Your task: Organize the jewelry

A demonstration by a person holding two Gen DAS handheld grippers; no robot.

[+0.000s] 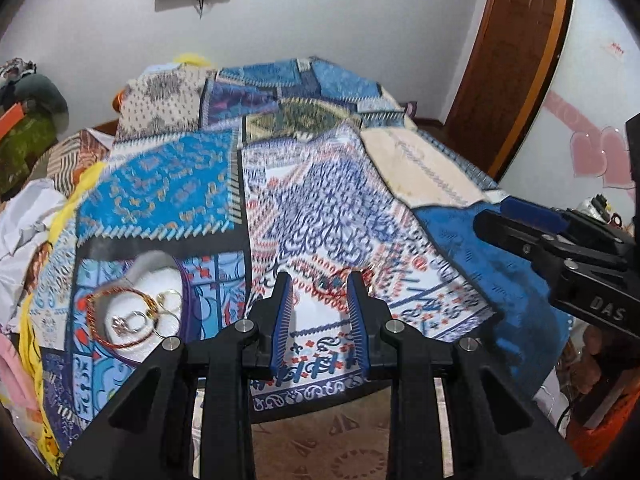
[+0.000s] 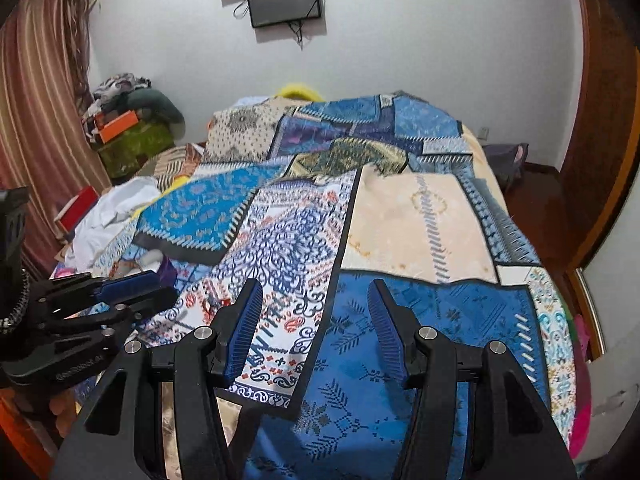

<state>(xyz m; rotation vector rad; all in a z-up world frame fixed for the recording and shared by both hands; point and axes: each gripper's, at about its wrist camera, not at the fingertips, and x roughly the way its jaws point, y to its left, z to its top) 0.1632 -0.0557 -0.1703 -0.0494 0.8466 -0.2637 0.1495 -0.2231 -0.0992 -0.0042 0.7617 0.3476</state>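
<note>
Gold rings [image 1: 166, 306] and a red bangle [image 1: 120, 316] sit in the white dish [image 1: 160, 276]; 1 loose red piece [image 1: 334, 282] lies right of it, between the left gripper's [image 1: 320, 280] narrowly parted fingers; the right gripper [image 2: 316, 292] gapes wide, empty.

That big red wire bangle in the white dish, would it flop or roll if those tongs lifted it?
The red bangle keeps a round hoop shape, so it is probably stiff. It looks thin, so likely light. Lying partly over the white dish's rim, it might slide or roll if nudged.

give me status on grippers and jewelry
Left gripper open over red bracelet on quilt. Right gripper open, empty. Bangle and rings in white dish. Nothing blocking.
</note>
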